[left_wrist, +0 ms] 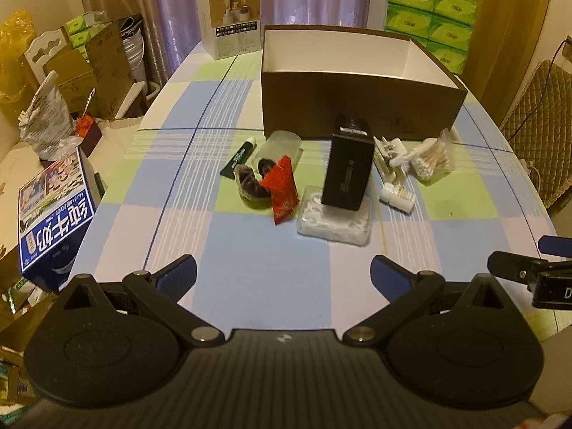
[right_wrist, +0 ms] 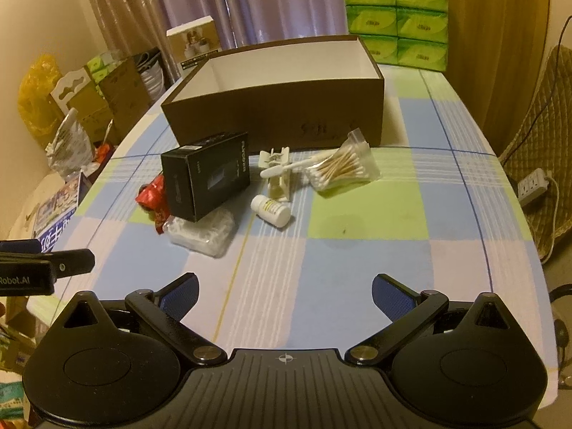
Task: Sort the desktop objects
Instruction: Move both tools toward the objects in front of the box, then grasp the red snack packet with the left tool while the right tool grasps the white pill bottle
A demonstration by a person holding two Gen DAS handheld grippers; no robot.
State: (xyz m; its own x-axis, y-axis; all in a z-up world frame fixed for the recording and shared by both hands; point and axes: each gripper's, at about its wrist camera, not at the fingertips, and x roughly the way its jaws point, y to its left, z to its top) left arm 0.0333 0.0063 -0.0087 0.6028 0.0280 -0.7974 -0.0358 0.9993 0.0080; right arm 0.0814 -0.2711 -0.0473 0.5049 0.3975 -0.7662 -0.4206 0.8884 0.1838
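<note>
Left wrist view: left hand-held gripper [left_wrist: 283, 277] level above table [left_wrist: 250, 268], jaws apart; right hand-held gripper [right_wrist: 285, 295] likewise.

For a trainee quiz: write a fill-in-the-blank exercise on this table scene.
1. Both the left gripper and right gripper are ____.
2. The black box leans on a clear ____ container.
3. The bag of cotton swabs lies in front of the brown ____ box.

Missing words: open; plastic; cardboard
</note>
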